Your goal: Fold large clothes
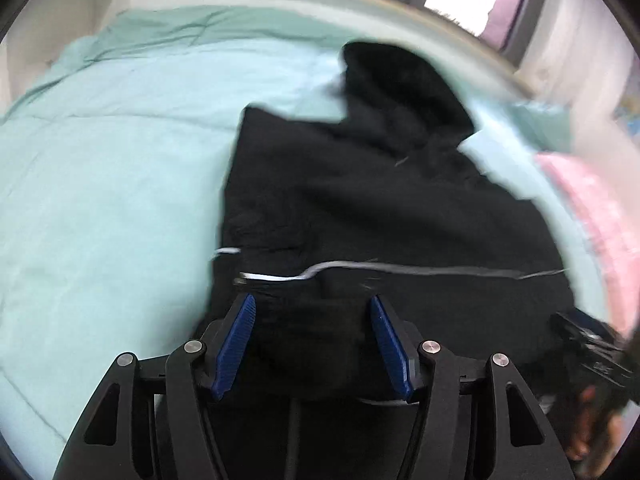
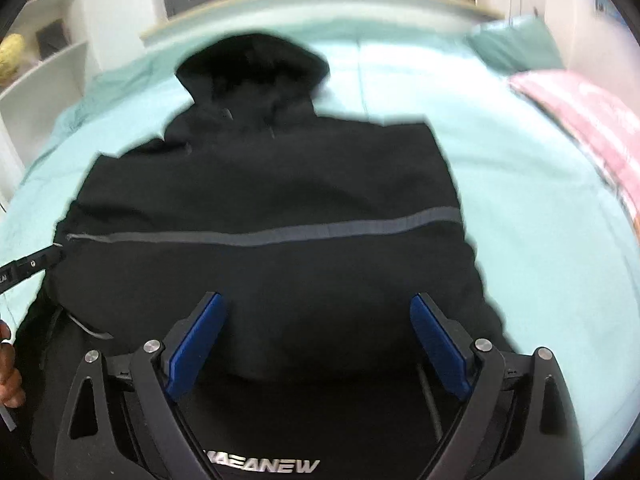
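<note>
A black hooded jacket (image 1: 380, 184) (image 2: 260, 184) lies spread on the mint green bed (image 1: 100, 160) (image 2: 540, 240). Its hood (image 2: 256, 64) points toward the window, and a grey stripe (image 2: 280, 234) runs across its body. Low over the near left part of the jacket, my left gripper (image 1: 312, 300) is open; black cloth shows between the blue pads but is not pinched. The right gripper (image 2: 317, 297) is open wide above the jacket's near middle. At the right wrist view's left edge, the left gripper (image 2: 32, 264) touches the jacket's side. Both views are blurred.
A pink blanket (image 1: 600, 216) (image 2: 580, 120) lies along the bed's right side, with a green pillow (image 2: 516, 44) behind it. White shelves (image 2: 48, 72) stand to the left of the bed. A window runs along the far wall. A person's hand (image 2: 8, 364) shows at the left edge.
</note>
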